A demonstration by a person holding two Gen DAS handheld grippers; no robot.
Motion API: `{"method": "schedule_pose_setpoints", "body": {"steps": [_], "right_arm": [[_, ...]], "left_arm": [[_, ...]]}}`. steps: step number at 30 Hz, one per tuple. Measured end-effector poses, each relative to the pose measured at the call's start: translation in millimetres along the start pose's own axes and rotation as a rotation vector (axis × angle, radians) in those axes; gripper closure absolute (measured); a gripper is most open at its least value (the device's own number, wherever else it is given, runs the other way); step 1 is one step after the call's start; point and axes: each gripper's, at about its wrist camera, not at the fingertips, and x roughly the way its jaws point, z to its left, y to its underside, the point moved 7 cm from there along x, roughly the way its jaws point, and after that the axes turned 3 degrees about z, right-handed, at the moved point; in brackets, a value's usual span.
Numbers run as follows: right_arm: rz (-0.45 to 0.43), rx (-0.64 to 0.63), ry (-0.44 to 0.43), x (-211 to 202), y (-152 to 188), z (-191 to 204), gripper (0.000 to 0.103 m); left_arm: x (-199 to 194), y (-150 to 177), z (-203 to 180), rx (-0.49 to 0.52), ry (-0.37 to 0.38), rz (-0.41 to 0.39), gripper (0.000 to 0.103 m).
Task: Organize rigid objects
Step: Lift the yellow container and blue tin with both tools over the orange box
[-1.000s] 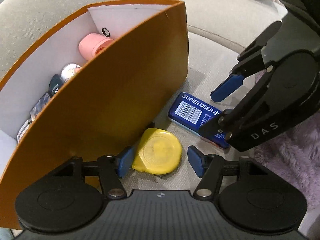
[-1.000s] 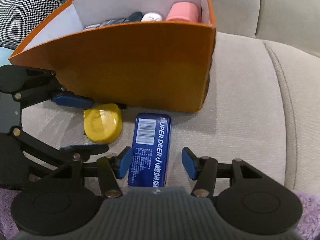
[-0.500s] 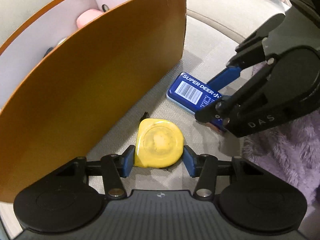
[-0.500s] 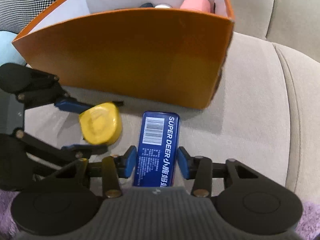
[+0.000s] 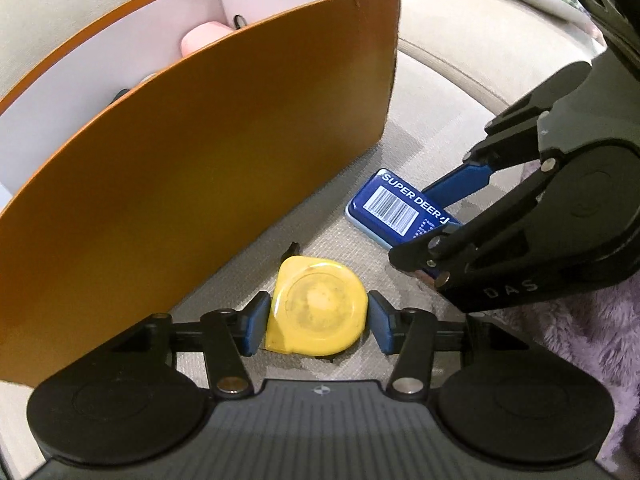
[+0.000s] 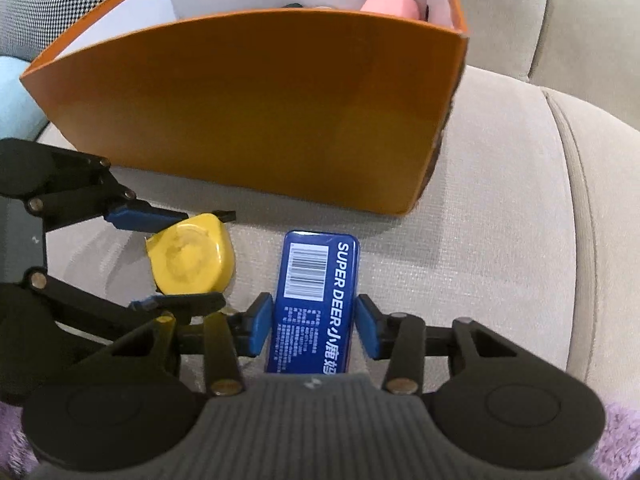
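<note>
- The left gripper [image 5: 318, 322] points steeply down at a beige sofa cushion [image 5: 460, 92], its blue pads [image 5: 256, 326] pressed against both sides of a yellow tape measure [image 5: 318, 312] after closing in on it; the measure lies flat on the fabric.
- At about two o'clock from the tape measure, the right gripper [image 6: 314, 326] has likewise narrowed its jaws onto a blue tin [image 6: 316, 296] printed "SUPER DEER" with a barcode, one pad at each long edge, the tin flat on the cushion.
- The two items sit near each other but apart, just in front of an orange box [image 6: 256, 112].
- At twelve o'clock, the box stands open-topped with white inner walls; a pink cylinder [image 6: 390, 6] shows inside near its far right corner.
- A purple fuzzy throw [image 5: 592, 340] lies at four o'clock in the left wrist view.
</note>
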Motion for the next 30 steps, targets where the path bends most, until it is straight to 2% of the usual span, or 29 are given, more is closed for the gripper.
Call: {"method": "schedule_pose_setpoints", "body": {"steps": [6, 13, 19, 25, 30], "right_arm": [[-0.015, -0.018, -0.005, -5.0, 0.3, 5.5, 0.057], [-0.083, -0.075, -0.018, -45.7, 7.1, 15.2, 0.057], [-0.160, -0.104, -0.064, -87.6, -3.7, 28.5, 0.057], [-0.247, -0.174, -0.087, -134.8, -31.4, 42.0, 0.057], [-0.309, -0.227, -0.096, -158.8, -68.9, 56.0, 0.057]], "left_arm": [[-16.1, 5.9, 7.4, -0.067, -0.004, -0.023, 0.044], [-66.1, 7.7, 18.0, -0.141, -0.009, -0.115, 0.044], [-110.6, 3.1, 32.9, -0.184, -0.018, -0.204, 0.044], [-143.8, -12.2, 62.6, -0.193, -0.082, -0.274, 0.044], [-163.3, -29.3, 90.7, -0.175, -0.173, -0.308, 0.044]]}}
